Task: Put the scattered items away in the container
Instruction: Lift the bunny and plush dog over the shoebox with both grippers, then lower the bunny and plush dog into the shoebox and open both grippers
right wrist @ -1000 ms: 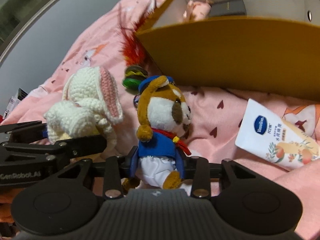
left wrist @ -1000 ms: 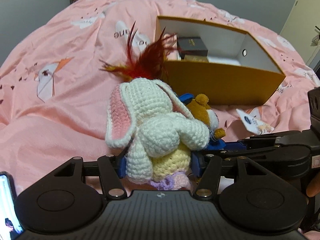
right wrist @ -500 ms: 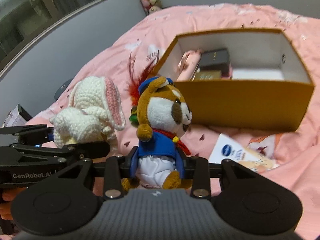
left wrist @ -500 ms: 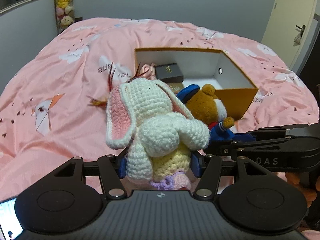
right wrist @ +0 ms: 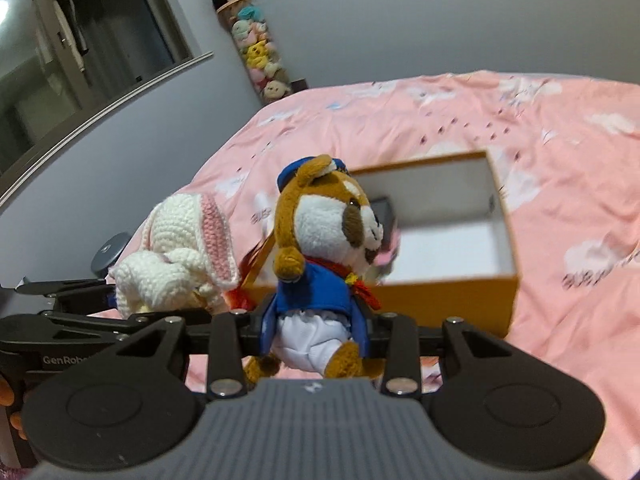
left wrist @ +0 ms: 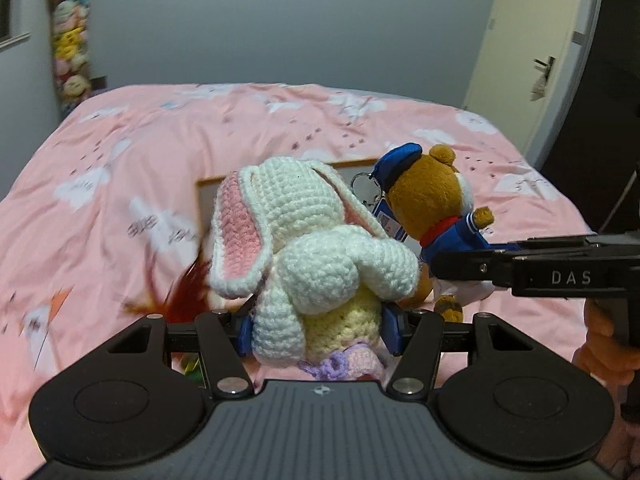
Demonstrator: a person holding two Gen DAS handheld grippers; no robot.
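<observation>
Change from a second ago: both toys are lifted clear of the bed; a second ago the bear lay on the quilt near the box, and now each view looks down across the bed from higher up
Left gripper (left wrist: 320, 326): held low and level in front of its camera, its jaws pinching the lower body of the crochet rabbit (left wrist: 304, 248)
Rabbit: upright, long axis vertical, back of its head to the left wrist camera, pink-lined ears hanging down either side; it hides most of the box in this view
Right gripper (right wrist: 316, 338): held level just beside the left one, its jaws clamped on the white trousers of the sailor bear (right wrist: 324, 256)
Bear: upright, long axis vertical, blue cap on top, face turned to the right and toward the box
Spacing: the two toys hang side by side in the air, close together; whether they touch cannot be told
Orange box (right wrist: 460, 300): sits open on the pink quilt (right wrist: 560, 160) ahead of and below the bear, white inside, a dark small box in its far left corner
Red feathers (left wrist: 184, 284): blurred, on the quilt left of the rabbit, beside the box
Background: a column of plush toys (right wrist: 260, 60) against the grey wall, and a door (left wrist: 532, 52) to the right
</observation>
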